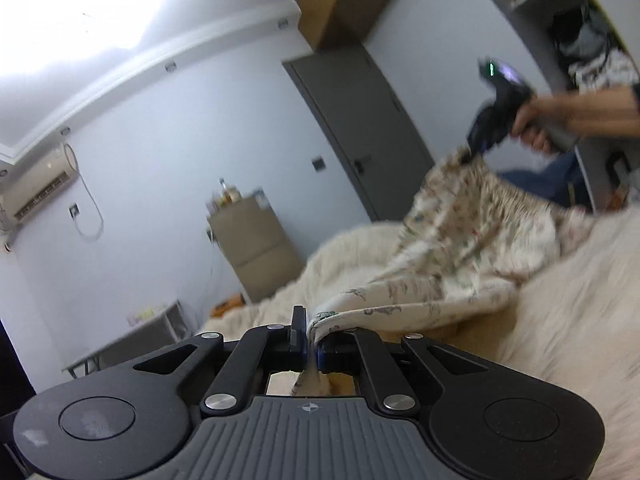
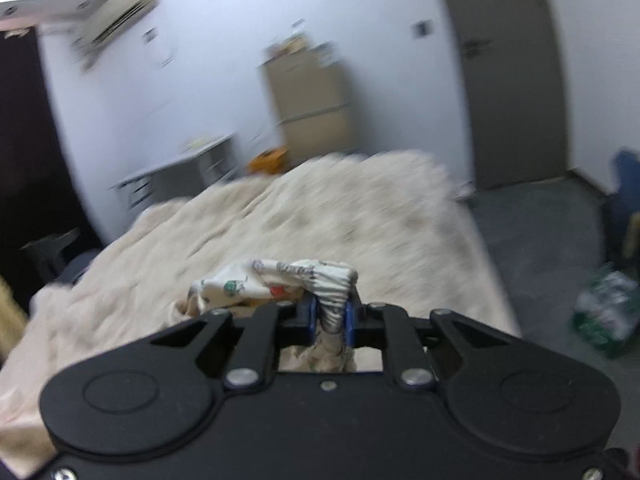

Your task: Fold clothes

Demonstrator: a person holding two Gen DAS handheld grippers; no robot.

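A cream garment with a small coloured print (image 1: 460, 248) hangs stretched above a bed with a fluffy cream blanket (image 1: 580, 320). My left gripper (image 1: 311, 340) is shut on one edge of it, close to the camera. In the left wrist view, the right gripper (image 1: 474, 154) is held by a hand at the upper right and is shut on the garment's other end, raised higher. In the right wrist view, my right gripper (image 2: 331, 312) is shut on a bunched ribbed edge of the garment (image 2: 280, 280), above the blanket (image 2: 320, 208).
A grey door (image 1: 360, 128), a tan cabinet (image 1: 252, 240) and a low grey table (image 1: 132, 336) stand along the far wall. An air conditioner (image 1: 40, 188) hangs high on the left. The right wrist view shows grey floor (image 2: 540, 240) with a green pack (image 2: 604, 312).
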